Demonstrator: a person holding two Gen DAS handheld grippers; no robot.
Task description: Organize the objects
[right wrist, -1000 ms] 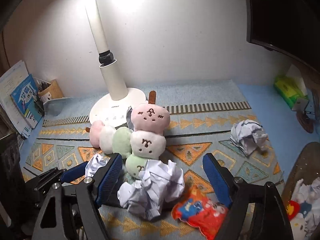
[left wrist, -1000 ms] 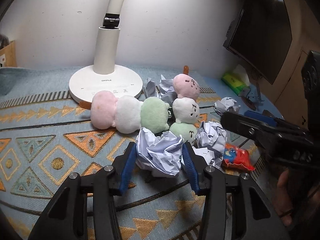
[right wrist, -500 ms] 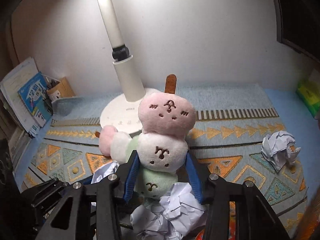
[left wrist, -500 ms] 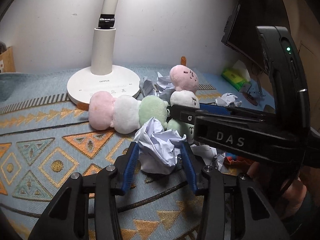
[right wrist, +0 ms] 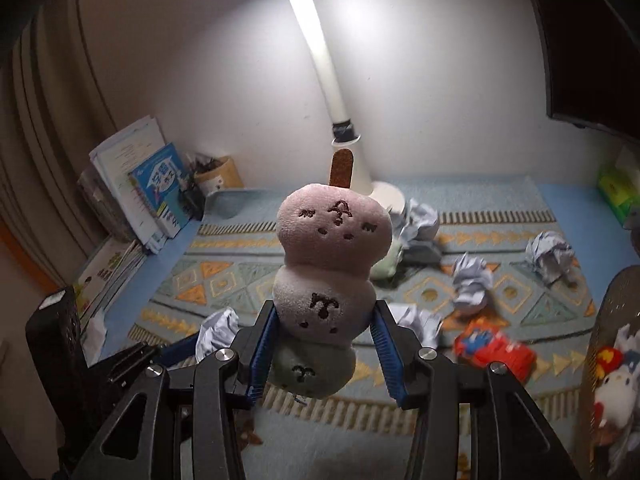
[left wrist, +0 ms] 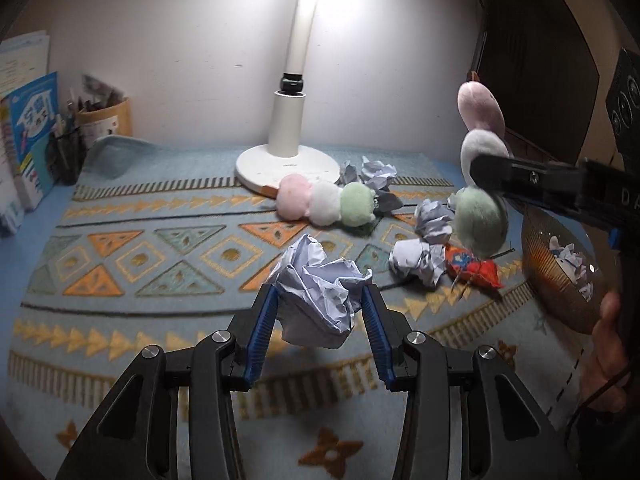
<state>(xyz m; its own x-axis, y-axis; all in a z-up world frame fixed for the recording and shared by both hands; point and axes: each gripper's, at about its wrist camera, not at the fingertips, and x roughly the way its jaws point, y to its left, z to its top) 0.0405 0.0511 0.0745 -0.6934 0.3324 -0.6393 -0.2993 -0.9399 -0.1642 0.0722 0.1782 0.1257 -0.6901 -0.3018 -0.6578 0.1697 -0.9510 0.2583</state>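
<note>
paper ball (left wrist: 318, 296) in left jaws, dango plush (right wrist: 326, 280) in right

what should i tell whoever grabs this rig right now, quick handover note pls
Left gripper: shut on a crumpled paper ball, held off the rug.
Right gripper: shut on the three-ball plush skewer, also off the rug.
On the rug: a second plush skewer beside the lamp base, several loose paper balls, a red snack packet.
Mesh basket at right already holds toys and paper.
Left: place both held things, then clear the rest.
</note>
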